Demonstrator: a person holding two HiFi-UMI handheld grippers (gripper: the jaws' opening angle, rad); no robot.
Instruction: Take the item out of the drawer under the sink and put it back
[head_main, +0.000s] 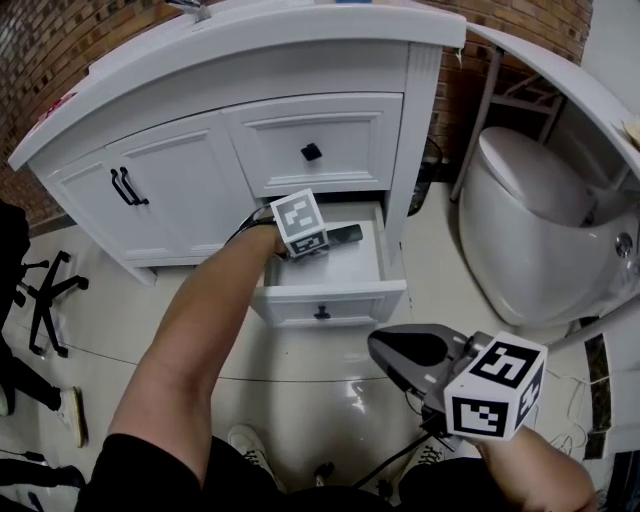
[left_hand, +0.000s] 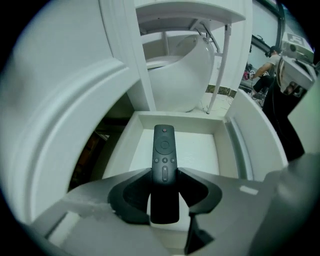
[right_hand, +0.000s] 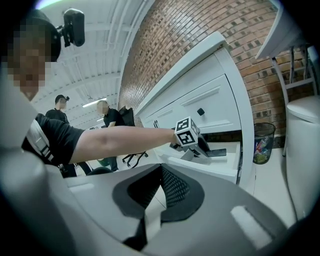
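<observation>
A slim black remote (left_hand: 164, 150) sticks out from between the jaws of my left gripper (left_hand: 165, 172), which is shut on its lower half. The remote (head_main: 345, 236) hangs over the inside of the open white drawer (head_main: 325, 300) at the bottom right of the sink cabinet (head_main: 200, 170); in the left gripper view the drawer's white floor (left_hand: 200, 150) lies bare behind it. My left gripper (head_main: 335, 240) points steeply down into the drawer. My right gripper (head_main: 385, 345) hovers in front of the drawer above the floor, its jaws together with nothing between them (right_hand: 160, 172).
A white toilet (head_main: 530, 230) stands right of the cabinet, with a mesh waste bin (right_hand: 261, 142) between them. An upper drawer (head_main: 312, 152) and double doors (head_main: 125, 187) are closed. A chair base (head_main: 45, 290) sits at the left. People stand in the background (right_hand: 107, 117).
</observation>
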